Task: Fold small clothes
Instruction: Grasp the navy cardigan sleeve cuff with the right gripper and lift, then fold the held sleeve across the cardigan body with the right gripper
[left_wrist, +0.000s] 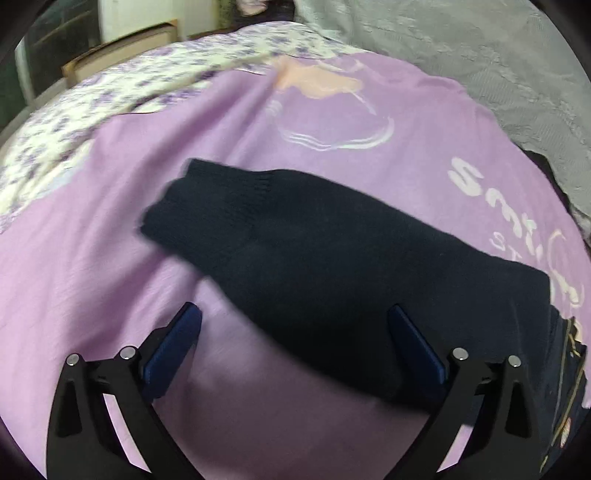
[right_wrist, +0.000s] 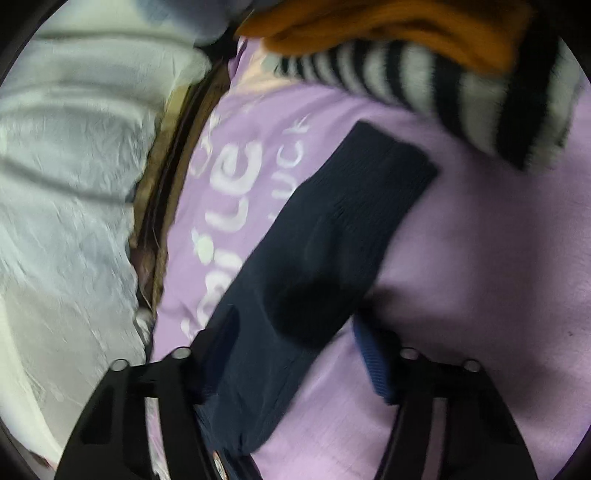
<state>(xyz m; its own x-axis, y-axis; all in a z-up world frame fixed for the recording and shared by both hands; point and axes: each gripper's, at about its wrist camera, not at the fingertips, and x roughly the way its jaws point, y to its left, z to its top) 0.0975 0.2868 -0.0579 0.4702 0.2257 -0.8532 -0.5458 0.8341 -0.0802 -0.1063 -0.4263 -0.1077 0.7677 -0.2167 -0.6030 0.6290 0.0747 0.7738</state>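
Hovering open-jawed over dark sock (left_wrist: 314, 266): left tool (left_wrist: 295, 332)

Dim, soft indoor light — motion blur throughout, fisheye-warped dark edges.

Taking the dark navy sock (left_wrist: 306, 258) as landmark: it lies flat on the purple sheet (left_wrist: 92, 229), and bare sheet spreads open to its left and in front of its cuff, with nothing standing there. Beyond its cuff end, in the right wrist view, a striped garment (right_wrist: 436, 81) and an orange garment (right_wrist: 388, 29) crowd the far side. Along the sock's lettering side, a pale grey blanket (right_wrist: 66, 155) bunches up at the sheet's edge. The left tool (left_wrist: 293, 321) stands spread wide over the sock's near edge.
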